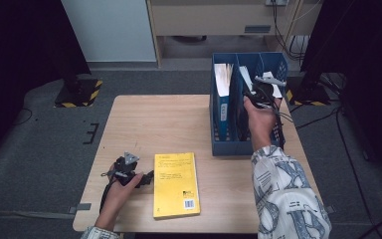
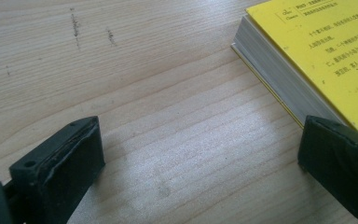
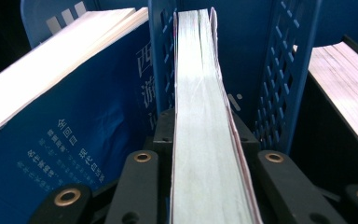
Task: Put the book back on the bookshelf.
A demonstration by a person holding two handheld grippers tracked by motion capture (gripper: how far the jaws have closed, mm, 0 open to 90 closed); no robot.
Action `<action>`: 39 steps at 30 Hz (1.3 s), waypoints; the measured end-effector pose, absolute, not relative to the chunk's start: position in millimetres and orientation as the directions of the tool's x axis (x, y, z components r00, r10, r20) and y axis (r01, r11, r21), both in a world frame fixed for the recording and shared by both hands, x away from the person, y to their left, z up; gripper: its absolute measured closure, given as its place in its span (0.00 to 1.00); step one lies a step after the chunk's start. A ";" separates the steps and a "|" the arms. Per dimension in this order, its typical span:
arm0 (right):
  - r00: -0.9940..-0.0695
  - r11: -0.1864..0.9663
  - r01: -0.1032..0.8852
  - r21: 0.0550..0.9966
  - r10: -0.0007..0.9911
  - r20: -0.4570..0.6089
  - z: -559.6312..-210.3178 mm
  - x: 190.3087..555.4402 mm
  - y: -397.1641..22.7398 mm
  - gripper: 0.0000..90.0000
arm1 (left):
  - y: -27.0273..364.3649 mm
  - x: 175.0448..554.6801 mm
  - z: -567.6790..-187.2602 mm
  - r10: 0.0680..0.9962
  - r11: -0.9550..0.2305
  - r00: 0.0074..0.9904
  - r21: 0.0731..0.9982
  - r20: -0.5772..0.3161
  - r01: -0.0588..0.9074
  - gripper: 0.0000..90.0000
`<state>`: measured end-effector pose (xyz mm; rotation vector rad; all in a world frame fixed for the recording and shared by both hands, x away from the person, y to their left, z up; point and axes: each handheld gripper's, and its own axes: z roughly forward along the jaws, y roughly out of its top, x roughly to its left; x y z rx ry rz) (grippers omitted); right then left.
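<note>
Pinching a pale-edged book (image 3: 205, 116) upright in the blue file rack (image 1: 219, 144), the right gripper (image 1: 264, 92) reaches forward over it. Left gripper (image 1: 125, 169) rests spread wide on the table (image 2: 158, 93), beside the yellow book (image 1: 176, 184).

A light wooden table (image 1: 144, 124) stands on grey carpet (image 1: 40, 129) before a pale cabinet (image 1: 110, 30).

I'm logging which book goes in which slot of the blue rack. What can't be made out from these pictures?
- Held book: right gripper view shows page edges alone, so its cover and title stay hidden.
- Its slot in the rack: high view, the hand and right gripper cover it.
- Yellow book: print too small in high view; cut off by the edge in left gripper view.
- Blue book: title partly hidden by a divider.
</note>
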<state>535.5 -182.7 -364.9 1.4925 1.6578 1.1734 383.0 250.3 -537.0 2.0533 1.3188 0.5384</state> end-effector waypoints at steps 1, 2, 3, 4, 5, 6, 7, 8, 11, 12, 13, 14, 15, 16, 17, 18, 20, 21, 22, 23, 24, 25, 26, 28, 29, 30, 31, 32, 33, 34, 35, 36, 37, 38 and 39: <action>-0.176 -0.031 0.435 0.900 0.977 0.119 -365.0 535.7 -182.9 0.78 | 250.3 383.0 -537.0 0.910 -0.299 0.415 0.697 0.002 0.652 0.00; -0.178 -0.035 0.437 0.899 0.976 0.125 -364.8 535.7 -183.0 0.77 | 250.3 383.0 -537.0 0.910 -0.300 0.416 0.697 0.003 0.651 0.00; -0.180 -0.038 0.437 0.899 0.975 0.129 -364.5 535.6 -182.8 0.77 | 250.3 383.0 -537.0 0.910 -0.299 0.415 0.697 0.002 0.652 0.00; -0.183 -0.039 0.434 0.900 0.974 0.131 -363.8 535.6 -183.0 0.76 | 250.3 383.1 -537.0 0.910 -0.299 0.415 0.697 0.003 0.652 0.00; -0.181 -0.047 0.434 0.900 0.974 0.138 -363.0 535.4 -183.0 0.75 | 250.3 383.1 -537.0 0.910 -0.300 0.415 0.696 0.003 0.652 0.00; -0.181 -0.049 0.437 0.898 0.973 0.141 -361.8 535.4 -183.0 0.75 | 250.3 383.1 -536.9 0.910 -0.300 0.415 0.696 0.002 0.652 0.00; -0.181 -0.044 0.433 0.900 0.974 0.135 -360.4 535.7 -182.7 0.75 | 250.3 383.1 -536.8 0.909 -0.300 0.416 0.695 0.002 0.653 0.00; -0.185 -0.043 0.435 0.900 0.973 0.136 -358.7 536.1 -182.6 0.75 | 250.3 383.1 -536.8 0.909 -0.301 0.416 0.695 0.002 0.653 0.00; -0.187 -0.040 0.437 0.898 0.973 0.134 -353.8 538.0 -181.2 0.72 | 250.3 383.2 -536.8 0.909 -0.301 0.416 0.695 0.002 0.653 0.00; -0.188 -0.040 0.439 0.898 0.973 0.135 -352.7 539.4 -180.6 0.70 | 250.3 383.2 -536.8 0.909 -0.301 0.417 0.695 0.002 0.653 0.00; -0.185 -0.045 0.444 0.895 0.973 0.140 -352.1 540.4 -180.2 0.71 | 250.2 383.2 -536.7 0.909 -0.302 0.417 0.694 0.002 0.653 0.00; -0.184 -0.040 0.453 0.891 0.973 0.137 -351.6 541.4 -179.6 0.72 | 250.2 383.3 -536.8 0.909 -0.301 0.417 0.695 0.002 0.653 0.00; -0.185 -0.035 0.454 0.890 0.974 0.133 -351.4 542.2 -179.0 0.73 | 250.2 383.3 -536.8 0.909 -0.302 0.417 0.695 0.002 0.653 0.00; -0.188 -0.036 0.456 0.889 0.973 0.136 -351.4 542.5 -178.8 0.75 | 250.2 383.3 -536.8 0.909 -0.301 0.417 0.695 0.002 0.653 0.00; -0.192 -0.030 0.457 0.889 0.972 0.132 -351.3 542.6 -178.6 0.76 | 250.2 383.3 -536.8 0.909 -0.301 0.417 0.695 0.002 0.653 0.00; -0.192 -0.023 0.460 0.888 0.973 0.124 -351.0 542.6 -177.9 0.77 | 250.2 383.3 -536.8 0.909 -0.302 0.417 0.695 0.002 0.653 0.00; -0.185 -0.023 0.469 0.883 0.975 0.124 -349.7 542.7 -178.0 0.79 | 250.1 383.3 -536.8 0.909 -0.302 0.418 0.695 0.002 0.653 0.00; -0.183 -0.029 0.477 0.878 0.974 0.131 -348.8 543.0 -178.6 0.80 | 250.1 383.4 -536.8 0.909 -0.301 0.417 0.695 0.002 0.653 0.00; -0.181 -0.023 0.480 0.877 0.976 0.125 -348.1 543.4 -178.9 0.80 | 250.1 383.4 -536.8 0.909 -0.301 0.417 0.695 0.002 0.653 0.00; -0.178 -0.015 0.482 0.876 0.977 0.115 -347.5 543.6 -179.1 0.81 | 250.1 383.4 -536.8 0.909 -0.301 0.417 0.695 0.002 0.653 0.00; -0.177 -0.014 0.483 0.875 0.978 0.114 -347.2 543.9 -179.3 0.81 | 250.1 383.4 -536.8 0.909 -0.302 0.418 0.695 0.002 0.653 0.00; -0.177 -0.016 0.484 0.875 0.977 0.116 -347.0 544.3 -179.9 0.81 | 250.1 383.5 -536.8 0.908 -0.302 0.418 0.695 0.002 0.653 0.00; -0.175 -0.020 0.485 0.874 0.977 0.119 -346.8 544.5 -180.3 0.81 | 250.1 383.5 -536.8 0.908 -0.303 0.419 0.695 0.003 0.652 0.00; -0.175 -0.023 0.482 0.876 0.977 0.122 -346.7 545.0 -181.5 0.82 | 250.2 383.5 -536.8 0.908 -0.303 0.420 0.695 0.003 0.652 0.00; -0.174 -0.024 0.480 0.877 0.977 0.122 -347.0 545.1 -181.8 0.82 | 250.1 383.5 -536.8 0.908 -0.303 0.419 0.695 0.003 0.652 0.00; -0.173 -0.023 0.477 0.879 0.978 0.120 -347.1 545.3 -181.9 0.82 | 250.2 383.5 -536.8 0.908 -0.303 0.419 0.695 0.003 0.651 0.00; -0.174 -0.019 0.473 0.881 0.978 0.115 -347.1 545.6 -181.8 0.82 | 250.1 383.5 -536.8 0.908 -0.303 0.419 0.696 0.003 0.651 0.00; -0.175 -0.014 0.471 0.882 0.979 0.109 -347.0 546.0 -181.8 0.82 | 250.1 383.5 -536.8 0.908 -0.303 0.419 0.696 0.002 0.651 0.00; -0.172 -0.014 0.467 0.884 0.979 0.106 -346.7 546.4 -182.0 0.82 | 250.2 383.5 -536.8 0.908 -0.303 0.420 0.695 0.003 0.652 0.00; -0.168 -0.016 0.464 0.886 0.980 0.106 -346.1 546.5 -182.1 0.82 | 250.2 383.5 -536.8 0.908 -0.304 0.420 0.695 0.003 0.651 0.00; -0.167 -0.019 0.460 0.888 0.980 0.107 -345.0 546.6 -182.1 0.82 | 250.2 383.5 -536.9 0.908 -0.303 0.419 0.696 0.002 0.652 0.00; -0.165 -0.024 0.451 0.892 0.980 0.110 -343.9 546.8 -182.6 0.82 | 250.2 383.5 -536.8 0.908 -0.303 0.420 0.696 0.003 0.651 0.00; -0.164 -0.030 0.446 0.895 0.980 0.115 -342.5 547.0 -183.3 0.82 | 250.2 383.5 -536.8 0.908 -0.303 0.420 0.696 0.003 0.651 0.00; -0.163 -0.034 0.444 0.895 0.980 0.117 -341.2 547.9 -184.2 0.82 | 250.2 383.5 -536.8 0.908 -0.303 0.420 0.696 0.003 0.651 0.00; -0.162 -0.035 0.442 0.896 0.980 0.118 -340.2 548.9 -184.9 0.82 | 250.2 383.6 -536.8 0.908 -0.303 0.420 0.696 0.003 0.651 0.00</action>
